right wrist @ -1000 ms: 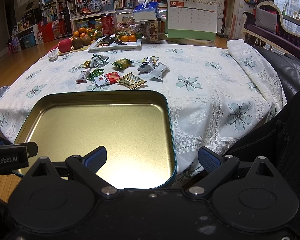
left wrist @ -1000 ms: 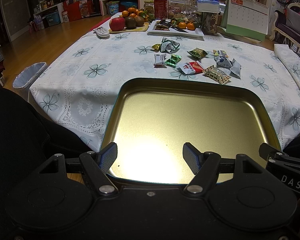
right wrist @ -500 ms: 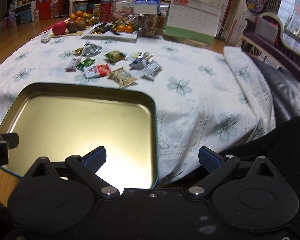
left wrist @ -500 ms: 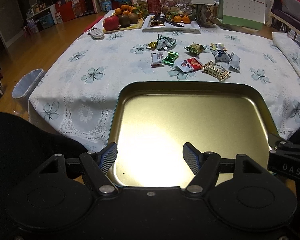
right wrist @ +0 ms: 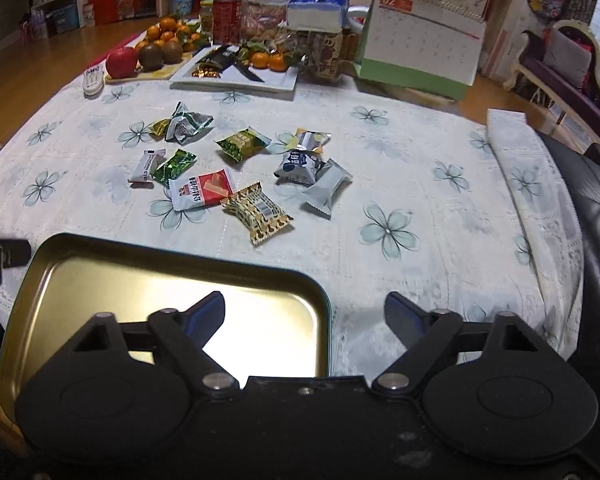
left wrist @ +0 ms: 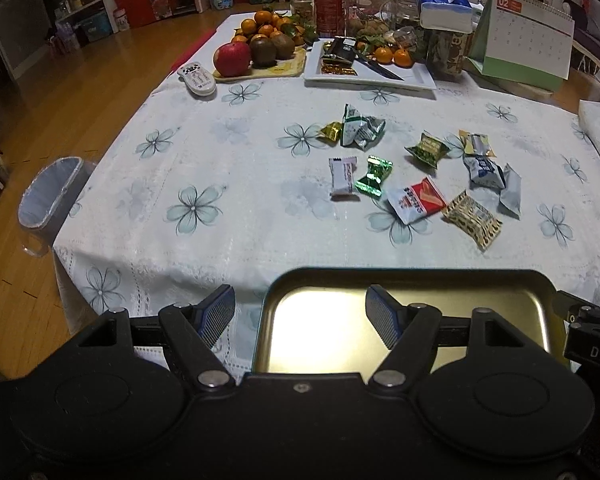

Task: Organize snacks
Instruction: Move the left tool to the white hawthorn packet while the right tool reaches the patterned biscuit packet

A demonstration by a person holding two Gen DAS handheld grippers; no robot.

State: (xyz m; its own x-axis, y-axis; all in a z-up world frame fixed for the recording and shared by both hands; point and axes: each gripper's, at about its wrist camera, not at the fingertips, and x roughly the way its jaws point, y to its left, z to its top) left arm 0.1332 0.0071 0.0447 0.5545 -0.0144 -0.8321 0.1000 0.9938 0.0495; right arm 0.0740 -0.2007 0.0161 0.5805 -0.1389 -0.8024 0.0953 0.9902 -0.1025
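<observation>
Nearest, both claws spread and empty. Left gripper (left wrist: 300, 314) straddling the left rim of the gold tin tray (left wrist: 440, 280), one finger outside on the cloth side, one above the tray floor, pads pressing on nothing. Right gripper (right wrist: 305, 318) straddling the tray's right rim (right wrist: 324, 300) the same way; jaws just narrowed somewhat, nothing between them but the rim below, not pinched. Probably poised at either side so the tray stays framed while reaching onward.

Tray lying at the near edge of the floral tablecloth (left wrist: 228, 152), bare inside, likely set close as the collecting place for the snacks.

Beyond it, apart from the tray, snack packets scattered mid-table: leopard-print packet (right wrist: 256, 210) nearest, red-and-white packet (right wrist: 202, 190) just beside it, grey packet (right wrist: 326, 184) to the right, green foil candy (left wrist: 374, 176) touching a white bar (left wrist: 342, 178), more wrappers behind. None yet in the tray, so sorting seemingly just beginning; nearest packets look the easiest first picks.

Farthest, household clutter along the back edge: fruit board (left wrist: 260, 66) with apple and kiwis, white plate (left wrist: 370, 76) with a knife, desk calendar (left wrist: 524, 44), tissue box (left wrist: 444, 4). Apparently outside the job.
</observation>
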